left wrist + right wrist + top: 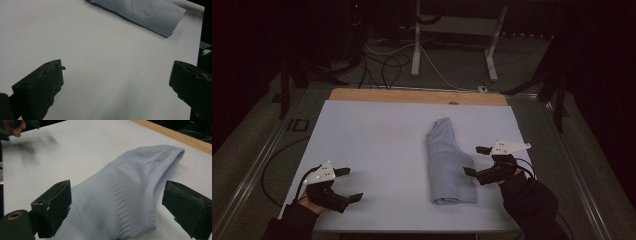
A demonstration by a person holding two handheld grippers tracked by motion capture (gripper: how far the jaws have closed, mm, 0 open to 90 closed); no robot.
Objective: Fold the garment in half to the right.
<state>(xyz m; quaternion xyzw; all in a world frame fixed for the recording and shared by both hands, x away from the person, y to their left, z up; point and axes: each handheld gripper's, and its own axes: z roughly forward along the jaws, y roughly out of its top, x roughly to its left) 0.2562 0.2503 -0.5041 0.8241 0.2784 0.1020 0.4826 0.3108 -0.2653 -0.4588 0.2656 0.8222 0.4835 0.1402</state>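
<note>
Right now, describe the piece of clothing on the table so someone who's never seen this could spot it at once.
Find the white table with a wooden strip along its far edge. Right of its middle lies a folded pale blue garment, a long narrow bundle running from near to far. It is the only soft thing there, just beside the open right gripper.

We find a dim laboratory or recording room rather than a home. Our grounds: a flat white work surface (377, 150) with a bare wooden strip (412, 96) along its far edge, well beyond the fingers; black and white cables (384, 62) trailing loose over a grey carpeted floor (462, 65) farther back; the white metal legs of a frame or desk (416, 45) standing there; and dark stands (287, 85) (557, 95) posted off both sides of the table.
</note>
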